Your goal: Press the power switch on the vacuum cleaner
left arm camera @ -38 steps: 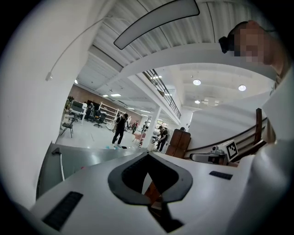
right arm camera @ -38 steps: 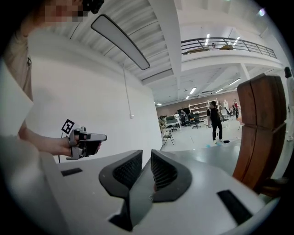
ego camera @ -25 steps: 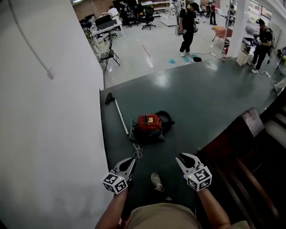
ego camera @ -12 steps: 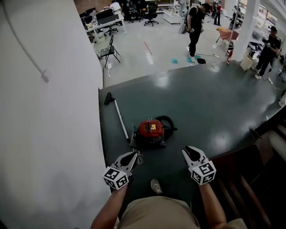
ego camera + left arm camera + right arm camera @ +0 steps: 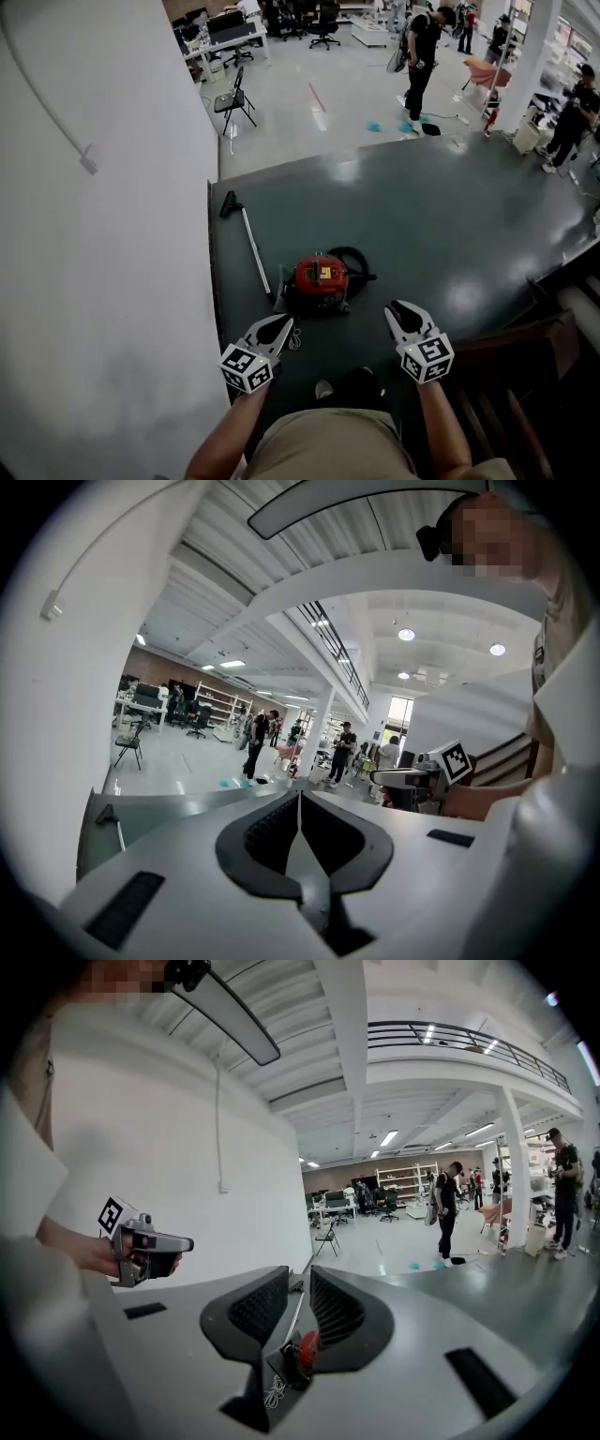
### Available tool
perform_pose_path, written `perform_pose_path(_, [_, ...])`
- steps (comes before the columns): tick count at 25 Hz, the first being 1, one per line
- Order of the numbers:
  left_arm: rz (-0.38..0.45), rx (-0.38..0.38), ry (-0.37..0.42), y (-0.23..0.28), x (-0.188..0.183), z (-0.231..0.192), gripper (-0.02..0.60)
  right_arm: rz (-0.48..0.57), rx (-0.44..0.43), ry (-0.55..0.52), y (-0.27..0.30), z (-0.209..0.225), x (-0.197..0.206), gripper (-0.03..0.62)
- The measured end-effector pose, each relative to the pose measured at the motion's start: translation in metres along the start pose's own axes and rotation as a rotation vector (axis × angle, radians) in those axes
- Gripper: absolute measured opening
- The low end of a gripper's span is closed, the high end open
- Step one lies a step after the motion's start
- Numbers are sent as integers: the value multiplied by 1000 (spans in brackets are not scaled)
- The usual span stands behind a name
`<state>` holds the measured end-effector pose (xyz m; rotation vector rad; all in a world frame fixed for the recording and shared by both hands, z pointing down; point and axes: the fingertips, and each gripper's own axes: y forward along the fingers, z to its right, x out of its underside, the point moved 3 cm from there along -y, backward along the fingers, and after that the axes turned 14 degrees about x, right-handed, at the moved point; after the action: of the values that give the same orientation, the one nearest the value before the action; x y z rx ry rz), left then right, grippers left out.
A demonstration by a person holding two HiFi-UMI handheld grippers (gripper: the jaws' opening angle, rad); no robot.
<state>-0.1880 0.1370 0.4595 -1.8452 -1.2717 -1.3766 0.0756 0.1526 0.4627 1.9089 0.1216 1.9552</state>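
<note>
The red vacuum cleaner (image 5: 321, 278) sits on the dark green floor, with its black hose (image 5: 359, 262) curled behind it. Its wand (image 5: 253, 242) lies to the left and ends in a floor nozzle (image 5: 229, 204). My left gripper (image 5: 284, 322) is held short of the vacuum's left side with its jaws shut and empty; the tips meet in the left gripper view (image 5: 300, 797). My right gripper (image 5: 397, 310) is held short of its right side, jaws a little apart with nothing between them. In the right gripper view the vacuum (image 5: 306, 1349) shows through that gap (image 5: 300, 1283). Neither touches it.
A white wall (image 5: 112, 234) runs close along the left. Dark wooden stairs (image 5: 525, 356) lie at the right. A coil of cord (image 5: 295, 341) lies near the vacuum. My shoe (image 5: 323, 387) is below. A folding chair (image 5: 234, 98) and people (image 5: 422, 47) stand far back.
Both grippers and I have moved forward toward the vacuum, which now lies closer in front of the jaws. The jaws look the same as before.
</note>
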Motion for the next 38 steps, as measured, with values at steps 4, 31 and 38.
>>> perform_pose_path(4, [-10, -28, -10, 14, -4, -17, 3, 4, -19, 4, 24, 10, -8, 60])
perform_pose_path(31, [-80, -266, -100, 161, -26, -154, 3, -196, -226, 90, 242, 111, -26, 60])
perform_pose_path(38, [-154, -202, -154, 181, 8, -225, 5, -332, -184, -26, 332, 98, 47, 60])
